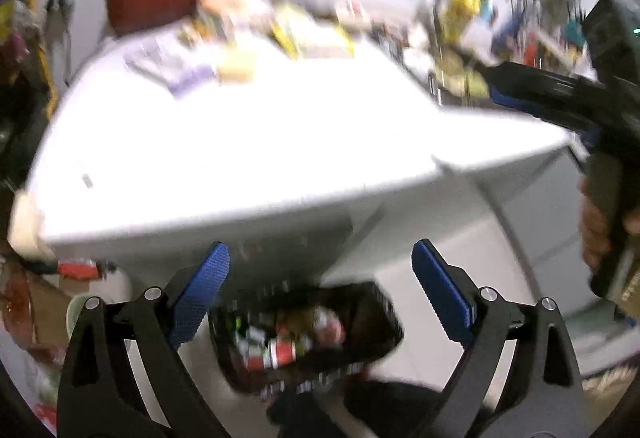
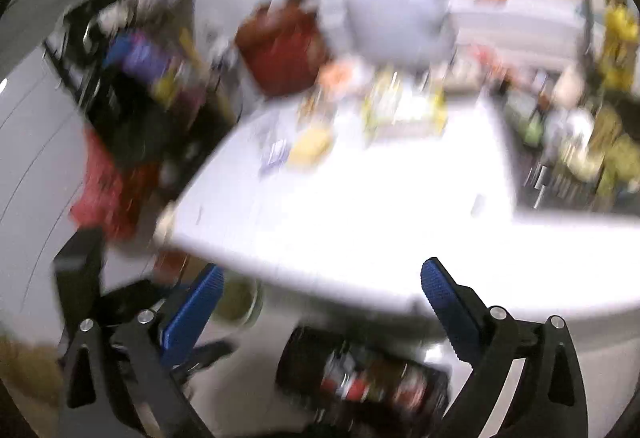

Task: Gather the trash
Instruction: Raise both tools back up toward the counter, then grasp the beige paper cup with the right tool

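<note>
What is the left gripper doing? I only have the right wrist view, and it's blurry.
Observer: The left gripper is open, with nothing between its fingers.
Operator: Where is it pointing?
Observer: Its camera looks past the edge of the white table, and the black bin shows low between the fingers.
Operator: Can you see my right gripper from that side?
Observer: Yes. The right gripper reaches in from the right edge of the frame, beyond the table's corner, with a hand on its handle.
</note>
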The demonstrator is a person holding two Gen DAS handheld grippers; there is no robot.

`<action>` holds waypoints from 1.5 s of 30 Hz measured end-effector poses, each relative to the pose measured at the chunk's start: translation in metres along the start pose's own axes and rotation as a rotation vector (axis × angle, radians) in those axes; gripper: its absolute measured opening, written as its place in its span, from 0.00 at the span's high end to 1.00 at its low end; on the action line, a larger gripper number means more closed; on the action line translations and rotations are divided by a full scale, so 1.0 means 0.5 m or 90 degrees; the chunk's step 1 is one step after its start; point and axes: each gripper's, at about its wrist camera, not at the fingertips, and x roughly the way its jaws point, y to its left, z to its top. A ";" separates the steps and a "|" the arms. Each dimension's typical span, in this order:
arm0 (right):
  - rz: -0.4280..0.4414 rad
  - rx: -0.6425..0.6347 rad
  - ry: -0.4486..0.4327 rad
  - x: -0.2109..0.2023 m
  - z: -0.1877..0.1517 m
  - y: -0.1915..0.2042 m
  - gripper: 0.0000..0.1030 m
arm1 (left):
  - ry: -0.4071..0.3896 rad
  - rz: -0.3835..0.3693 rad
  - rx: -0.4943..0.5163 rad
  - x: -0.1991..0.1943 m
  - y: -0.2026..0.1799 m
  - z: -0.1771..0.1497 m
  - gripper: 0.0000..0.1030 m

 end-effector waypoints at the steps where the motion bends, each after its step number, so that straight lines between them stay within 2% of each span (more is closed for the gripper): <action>1: -0.026 0.002 -0.018 0.013 0.032 -0.015 0.05 | -0.012 0.000 -0.005 -0.003 0.007 0.010 0.12; 5: -0.114 0.046 -0.032 0.113 0.141 -0.108 0.05 | -0.023 0.012 -0.037 -0.005 0.033 0.059 0.12; 8: -0.137 0.063 -0.026 0.193 0.216 -0.159 0.05 | -0.035 0.025 -0.067 -0.009 0.046 0.077 0.12; 15: -0.206 -0.005 0.057 0.402 0.317 -0.208 0.05 | -0.022 0.083 -0.135 0.024 0.040 0.085 0.12; 18: -0.215 -0.015 0.094 0.463 0.337 -0.248 0.05 | -0.027 0.104 -0.146 0.042 0.014 0.110 0.12; 20: -0.195 -0.006 0.118 0.487 0.344 -0.274 0.05 | -0.035 0.120 -0.150 0.056 -0.008 0.137 0.12; 22: -0.164 -0.006 0.148 0.508 0.345 -0.293 0.18 | -0.040 0.124 -0.155 0.069 -0.026 0.161 0.12; 26: -0.120 -0.022 0.139 0.488 0.342 -0.303 0.19 | -0.031 0.141 -0.142 0.117 -0.054 0.218 0.12; 33: -0.034 -0.023 0.064 0.304 0.322 -0.328 0.19 | 0.000 0.181 -0.134 0.243 -0.064 0.322 0.12; 35: -0.027 -0.017 0.057 0.268 0.318 -0.337 0.19 | 0.012 0.188 -0.146 0.287 -0.060 0.356 0.12; 36: -0.020 -0.010 0.054 0.247 0.312 -0.348 0.19 | 0.015 0.170 -0.160 0.308 -0.057 0.373 0.12; 38: -0.010 0.001 0.047 0.210 0.296 -0.370 0.19 | 0.021 0.167 -0.179 0.341 -0.051 0.404 0.12; 40: -0.006 0.006 0.046 0.189 0.292 -0.379 0.19 | 0.021 0.163 -0.182 0.366 -0.049 0.426 0.12; 42: -0.002 0.008 0.045 0.172 0.282 -0.387 0.19 | 0.033 0.179 -0.177 0.400 -0.045 0.446 0.12; 45: 0.008 0.012 0.049 0.167 0.269 -0.394 0.19 | 0.059 0.171 -0.183 0.438 -0.035 0.458 0.12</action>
